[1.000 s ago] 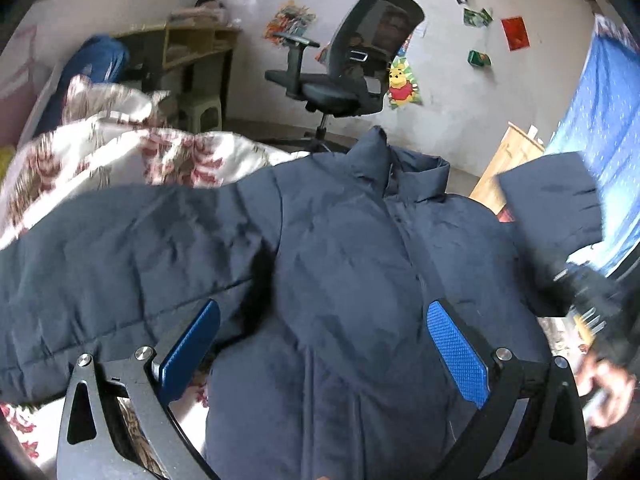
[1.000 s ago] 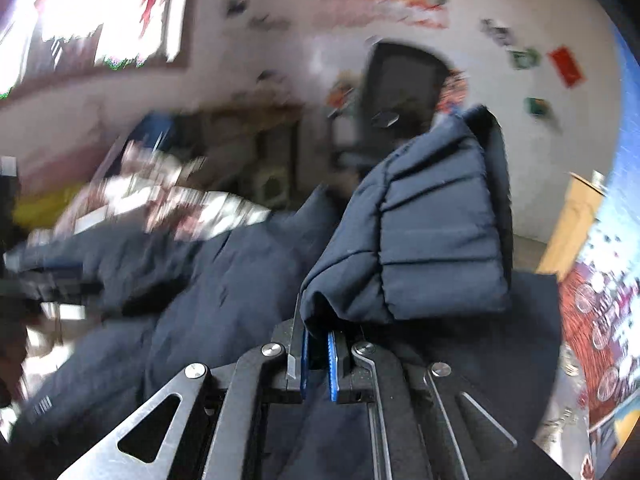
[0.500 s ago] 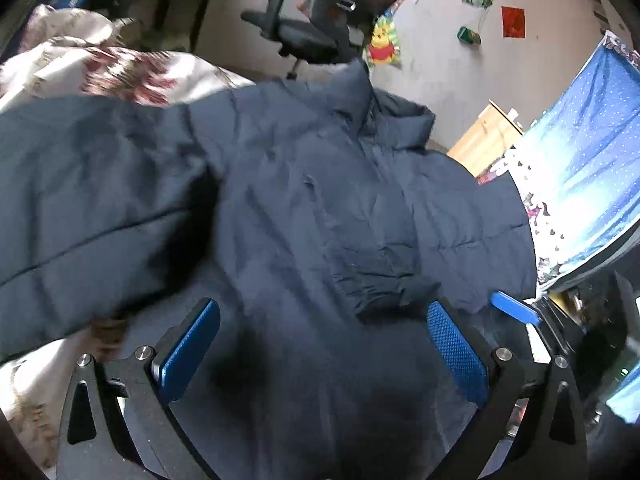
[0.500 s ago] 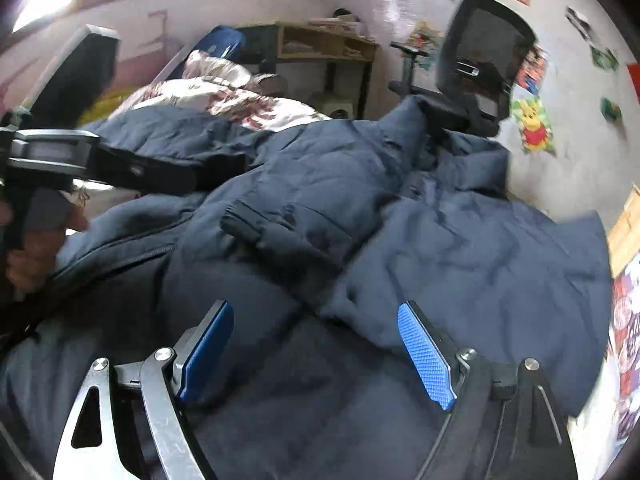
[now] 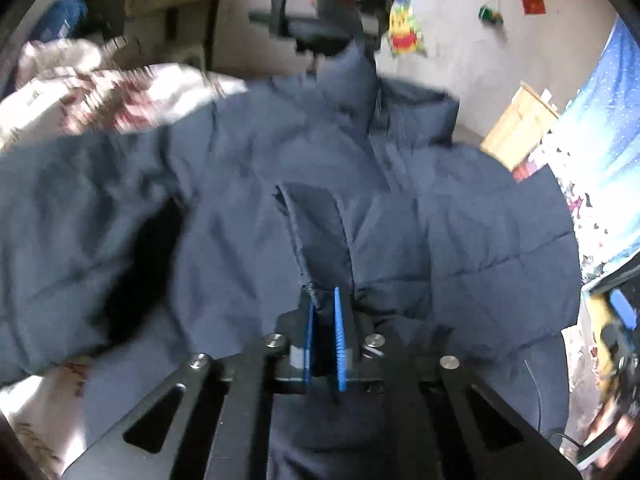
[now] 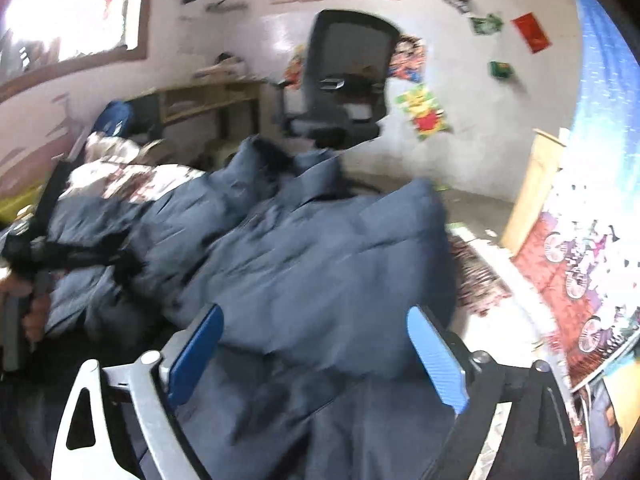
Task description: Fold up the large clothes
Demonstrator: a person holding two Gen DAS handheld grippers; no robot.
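Observation:
A large navy padded jacket [image 5: 256, 184] lies spread on a bed, collar toward the far wall. Its right sleeve lies folded across the chest. My left gripper [image 5: 323, 298] is shut on the cuff [image 5: 320, 236] of that sleeve and holds it over the jacket's middle. In the right wrist view the jacket [image 6: 320, 256] fills the centre. My right gripper [image 6: 316, 344] is open and empty just above the jacket's right side. The left gripper [image 6: 28, 256] shows at that view's left edge, held by a hand.
A floral bedsheet [image 5: 100, 96] lies under the jacket. A black office chair [image 6: 344, 84] and a wooden desk [image 6: 208, 98] stand by the far wall. A blue patterned curtain [image 5: 600, 128] hangs at the right, with a wooden cabinet [image 6: 536, 184] beside it.
My right gripper laid the sleeve across the chest, let go and drew back open. My left gripper moved in and shut on the sleeve's cuff.

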